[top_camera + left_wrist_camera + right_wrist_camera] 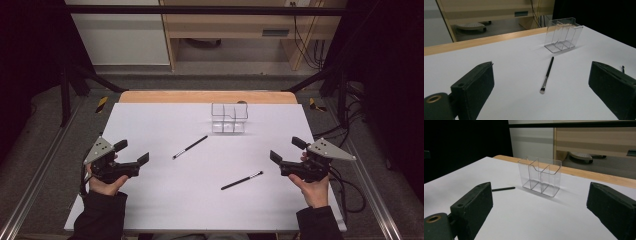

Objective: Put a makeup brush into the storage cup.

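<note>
Two grippers sit low in the high view, one at each bottom corner, and I hold one in each hand. My left gripper (pixel 134 151) is at lower left, my right gripper (pixel 284 149) at lower right. Both have their jaws spread wide with nothing between them, resting just above the white table (pixel 150 200).

Nearest to me, a little right of centre in the high view, lies the near brush (pixel 242 180), a thin black makeup brush. Its long axis runs diagonally, handle end toward lower left, pale bristle tip toward upper right, pointing at my right gripper. That gripper is clearly the closer of the two; the brush lies just to the left of and slightly below its jaws in the frame.

Farther up, left of centre, lies the far brush (pixel 190 147), on much the same diagonal, with its bristle tip at the lower left end. In the left gripper view it sits between the two jaws, bristle end toward the camera, so my left gripper lines up with it.

Farthest away, at upper centre, stands the clear organiser (pixel 229 118), an empty transparent box with upright compartments. Both brushes lie apart from it.
</note>
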Tool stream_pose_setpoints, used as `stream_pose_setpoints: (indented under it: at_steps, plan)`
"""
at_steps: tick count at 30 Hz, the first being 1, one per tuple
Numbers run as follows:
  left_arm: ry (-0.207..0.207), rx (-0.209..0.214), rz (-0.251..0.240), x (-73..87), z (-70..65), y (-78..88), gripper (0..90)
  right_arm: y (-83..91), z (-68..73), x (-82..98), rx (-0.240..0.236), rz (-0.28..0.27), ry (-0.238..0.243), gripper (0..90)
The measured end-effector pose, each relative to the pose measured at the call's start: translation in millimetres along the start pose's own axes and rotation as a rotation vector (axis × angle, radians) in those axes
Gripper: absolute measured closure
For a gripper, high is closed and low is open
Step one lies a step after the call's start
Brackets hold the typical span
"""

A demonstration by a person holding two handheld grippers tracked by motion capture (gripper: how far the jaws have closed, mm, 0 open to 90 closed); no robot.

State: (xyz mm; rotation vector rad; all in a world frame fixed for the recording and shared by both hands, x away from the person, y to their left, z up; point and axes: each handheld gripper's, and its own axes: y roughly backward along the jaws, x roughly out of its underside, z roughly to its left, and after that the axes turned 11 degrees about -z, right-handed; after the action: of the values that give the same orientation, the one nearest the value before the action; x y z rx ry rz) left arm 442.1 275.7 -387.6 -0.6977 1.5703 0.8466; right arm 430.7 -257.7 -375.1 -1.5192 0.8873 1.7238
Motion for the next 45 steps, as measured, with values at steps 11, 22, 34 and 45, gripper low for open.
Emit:
stream_pose_setpoints:
  at_steps: [11, 22, 34, 45]
  plan:
    - [0.006, -0.004, -0.006, -2.3, 2.5, 4.3, 6.2, -3.0, 2.2, 1.0, -0.011, 0.040, 0.023, 6.7]
    - [0.001, -0.002, 0.012, 1.2, 0.5, 1.5, 6.3, -23.1, 19.9, 13.6, -0.101, 0.157, 0.071, 7.7]
    - [-0.008, 0.003, 0.029, 3.5, -1.7, -2.2, 6.3, -40.0, 35.4, 28.9, -0.164, 0.266, 0.106, 8.8]
    - [-0.010, 0.011, 0.037, 5.0, -3.6, -4.4, 6.3, -56.9, 46.5, 48.3, -0.224, 0.373, 0.120, 11.2]
